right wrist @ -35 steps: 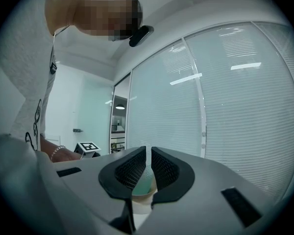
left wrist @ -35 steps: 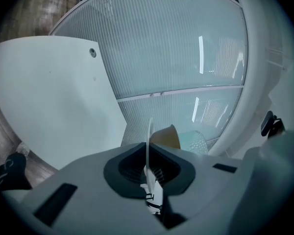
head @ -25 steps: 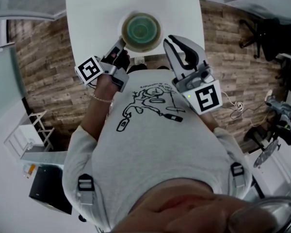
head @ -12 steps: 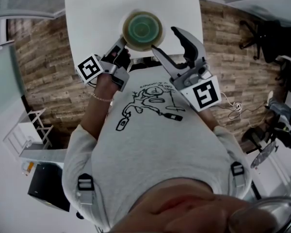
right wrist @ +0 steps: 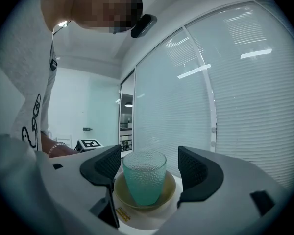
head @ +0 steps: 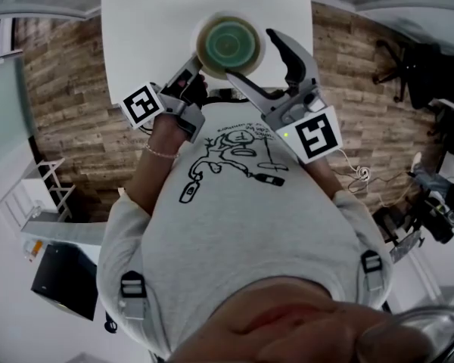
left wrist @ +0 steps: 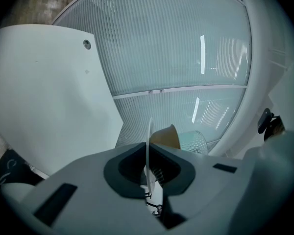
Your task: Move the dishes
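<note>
The left claw [left wrist: 148, 160] pinched the plate [right wrist: 142, 220] by its rim over the desk [head: 155, 29], the right claw [right wrist: 149, 165] stood wide open around the glass [right wrist: 144, 180] in the bowl [right wrist: 121, 196], and a tilt might slide them off.

One teal dimpled glass tumbler [right wrist: 144, 182], one shallow tan bowl [right wrist: 120, 195] and one white round plate [right wrist: 139, 220] make a single stack of three dishes. There is one white table [head: 151, 29]. Two grey plastic tongs are in view, the left tongs [left wrist: 148, 166] and the right tongs [head: 250, 55]. Each carries one black-and-white marker cube, the left cube [head: 142, 106] and the right cube [head: 318, 136], two in all.
</note>
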